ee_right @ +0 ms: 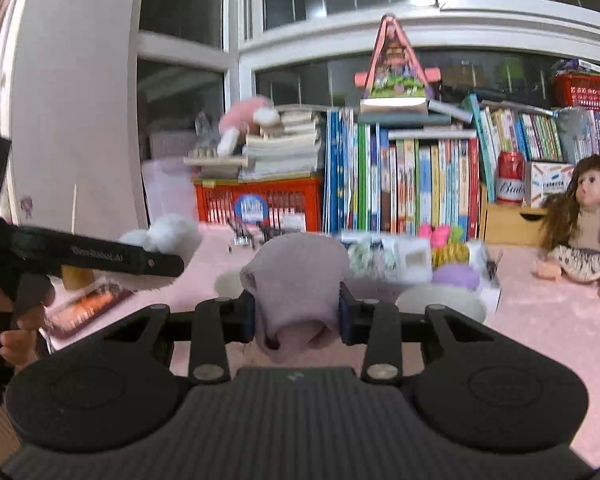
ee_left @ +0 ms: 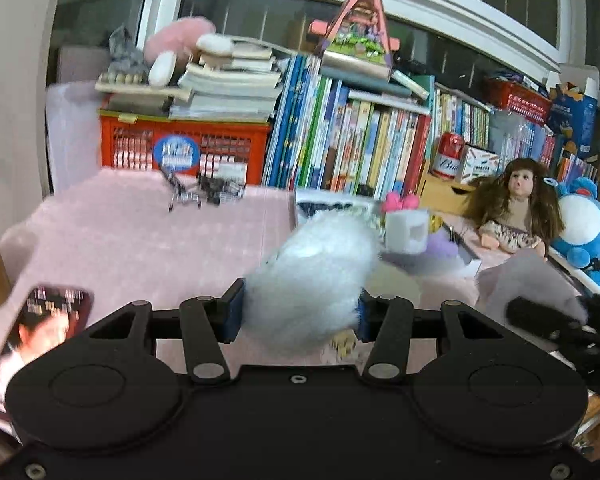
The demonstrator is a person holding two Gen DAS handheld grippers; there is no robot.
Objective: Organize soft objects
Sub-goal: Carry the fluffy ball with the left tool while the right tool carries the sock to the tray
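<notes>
Item: fluffy white plush ball (ee_left: 312,280), lower centre, long axis tilting upper right, clamped in our left gripper (ee_left: 300,312) jaws. Item: crumpled mauve cloth (ee_right: 298,292), centre, pinched in our right gripper (ee_right: 298,314) jaws; both above pink tabletop (ee_right: 540,320).

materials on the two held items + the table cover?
White ball in the left gripper: looks like fluffy fibre or plush, wispy fuzzy edges. Mauve piece in the right gripper: soft matte fabric, probably knit or fleece; it folds and sags. Pink cover: short-pile fuzzy cloth, matte.
</notes>
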